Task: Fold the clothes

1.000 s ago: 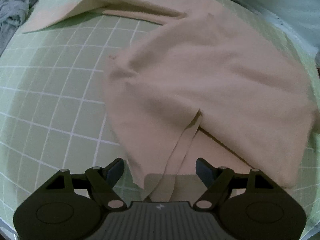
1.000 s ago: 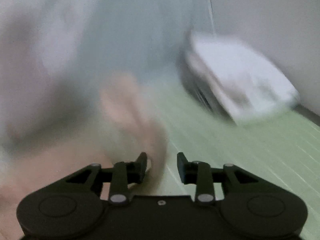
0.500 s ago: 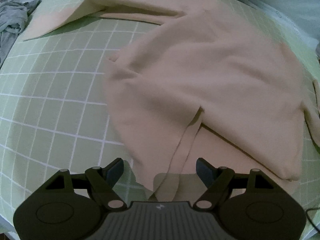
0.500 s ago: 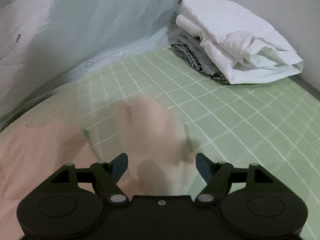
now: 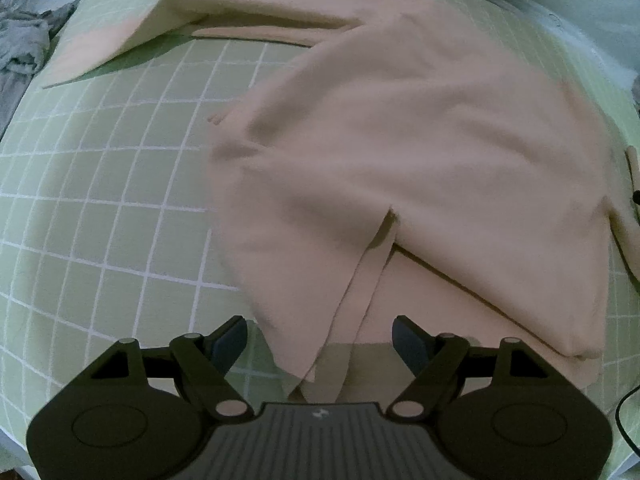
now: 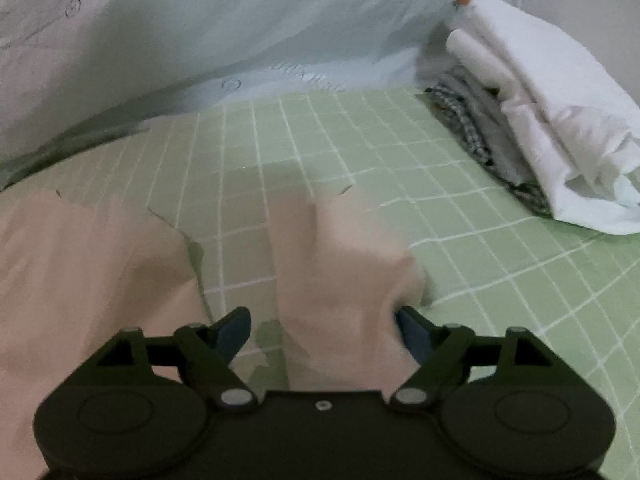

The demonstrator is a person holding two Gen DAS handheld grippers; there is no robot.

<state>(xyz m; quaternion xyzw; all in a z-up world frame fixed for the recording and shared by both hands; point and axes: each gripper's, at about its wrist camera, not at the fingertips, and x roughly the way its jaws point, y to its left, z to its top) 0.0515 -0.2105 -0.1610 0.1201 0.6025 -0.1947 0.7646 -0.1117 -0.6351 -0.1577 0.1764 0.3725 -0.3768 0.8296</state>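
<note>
A beige long-sleeved garment point(image 5: 420, 152) lies partly folded on the green checked sheet point(image 5: 100, 200). One sleeve point(image 5: 224, 20) stretches to the far left. A slit hem corner hangs between the fingers of my left gripper point(image 5: 320, 340), which is open just above the cloth. In the right wrist view the garment's body point(image 6: 88, 264) lies at the left and a loose sleeve end point(image 6: 344, 264) lies between the fingers of my right gripper point(image 6: 324, 328), which is open.
A stack of folded white and checked clothes point(image 6: 528, 120) sits at the far right by the wall. A pale blue sheet point(image 6: 240, 32) rises behind the bed. Crumpled grey cloth point(image 5: 20, 44) lies at the far left edge.
The right gripper has opened and let the sleeve end drop onto the sheet, then swung down toward the bed. The left gripper has stayed open and almost still.
</note>
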